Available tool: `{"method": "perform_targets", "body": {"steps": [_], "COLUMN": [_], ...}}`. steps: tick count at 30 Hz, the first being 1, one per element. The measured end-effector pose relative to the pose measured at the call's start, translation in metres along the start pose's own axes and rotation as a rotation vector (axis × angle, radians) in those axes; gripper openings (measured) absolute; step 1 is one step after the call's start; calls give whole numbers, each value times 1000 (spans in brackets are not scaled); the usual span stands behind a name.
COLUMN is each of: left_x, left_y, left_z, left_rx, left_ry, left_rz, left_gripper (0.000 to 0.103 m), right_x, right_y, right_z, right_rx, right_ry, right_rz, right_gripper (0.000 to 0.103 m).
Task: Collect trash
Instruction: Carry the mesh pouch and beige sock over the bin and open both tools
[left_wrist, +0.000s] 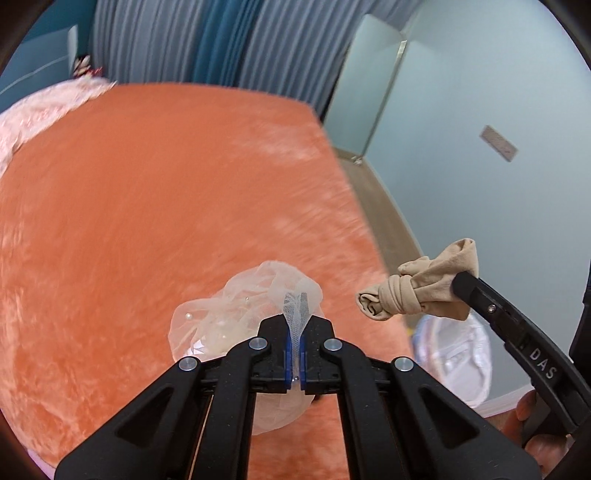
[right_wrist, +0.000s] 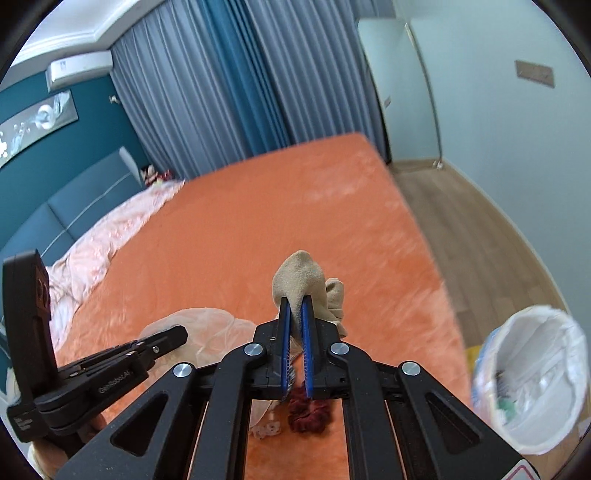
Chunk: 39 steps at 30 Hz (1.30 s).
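Grippers — two: left gripper (left_wrist: 294, 347) pinches one mesh pouch (left_wrist: 236, 317), right gripper (right_wrist: 295, 317) one knotted stocking (right_wrist: 306, 284).

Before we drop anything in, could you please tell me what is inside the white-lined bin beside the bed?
The bin has a white liner with a few pieces inside, one green; they are too blurred to name. Its bottom is not visible.

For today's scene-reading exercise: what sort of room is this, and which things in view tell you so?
Most likely a bedroom: a wide bed with an orange cover, a rumpled quilt near its headboard, and full-length curtains behind.
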<state>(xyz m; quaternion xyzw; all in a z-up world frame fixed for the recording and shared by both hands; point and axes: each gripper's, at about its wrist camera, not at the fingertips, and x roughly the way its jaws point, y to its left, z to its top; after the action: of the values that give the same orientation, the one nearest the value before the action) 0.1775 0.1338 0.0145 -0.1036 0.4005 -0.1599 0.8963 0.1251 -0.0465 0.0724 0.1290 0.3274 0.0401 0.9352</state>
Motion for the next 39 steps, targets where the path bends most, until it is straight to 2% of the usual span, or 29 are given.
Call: {"method": "perform_targets", "body": {"steps": [11, 20, 27, 35, 38, 39], "left_x": [-41, -37, -19, -2, 4, 6], "left_y": [-130, -227, -279, -325, -336, -337], "left_z": [20, 12, -7, -16, -19, -19], "left_rx": [171, 297, 353, 415, 416, 413], "left_ry": [-65, -39, 7, 24, 16, 13], "left_rz": [-145, -254, -315, -363, -372, -365], "left_gripper": [1, 1, 2, 2, 6, 15], "right_x": [-85, -129, -149, -148, -144, -141], "right_y": [-79, -151, -195, -223, -229, -231], "right_z": [12, 4, -9, -18, -21, -22], "right_rx": [68, 160, 226, 262, 272, 273], "right_ry": [-132, -185, -197, -188, -179, -174], "right_rz": [-112, -216, -281, -325, -337, -341], "right_gripper": [6, 6, 6, 6, 8, 11]}}
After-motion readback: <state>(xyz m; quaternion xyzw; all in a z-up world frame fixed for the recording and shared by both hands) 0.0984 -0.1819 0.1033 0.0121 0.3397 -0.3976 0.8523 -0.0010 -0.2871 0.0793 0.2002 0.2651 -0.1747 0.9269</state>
